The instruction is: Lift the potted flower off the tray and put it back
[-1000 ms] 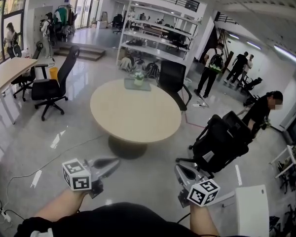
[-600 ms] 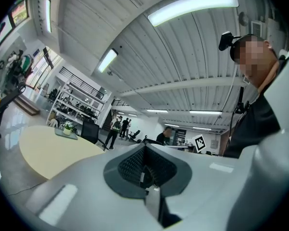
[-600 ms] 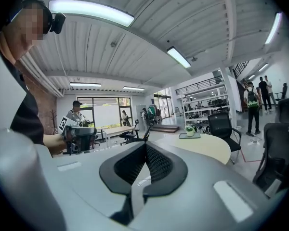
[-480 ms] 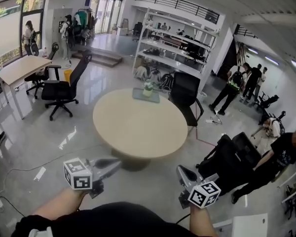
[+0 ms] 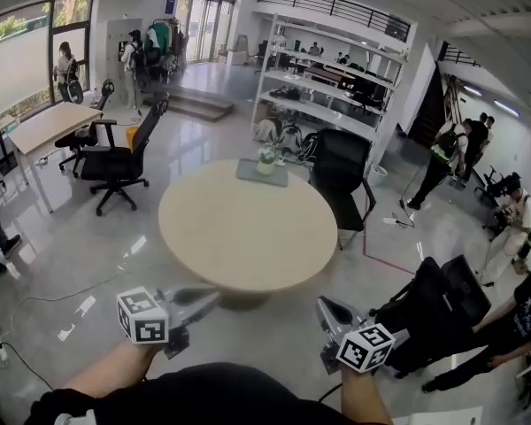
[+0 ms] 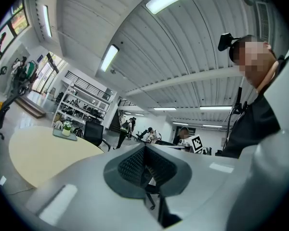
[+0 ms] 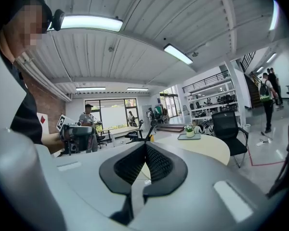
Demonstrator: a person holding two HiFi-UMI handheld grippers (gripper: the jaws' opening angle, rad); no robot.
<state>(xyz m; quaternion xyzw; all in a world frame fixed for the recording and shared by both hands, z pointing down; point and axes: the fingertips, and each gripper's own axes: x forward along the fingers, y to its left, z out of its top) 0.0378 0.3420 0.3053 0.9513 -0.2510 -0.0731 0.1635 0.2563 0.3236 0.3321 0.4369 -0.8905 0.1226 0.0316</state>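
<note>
A: The round table (image 5: 248, 237) in this office looks nearer than a second ago, so the person has walked toward it.

B: Yes, but the potted flower (image 5: 266, 158) sits on its tray (image 5: 250, 174) at the far edge. The left gripper (image 5: 214, 296) and right gripper (image 5: 320, 301) are both clenched, empty and well apart from it, so I judge the lift is not begun.

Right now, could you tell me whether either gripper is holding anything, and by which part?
Nothing is held: the left gripper and right gripper are both shut and empty.
</note>
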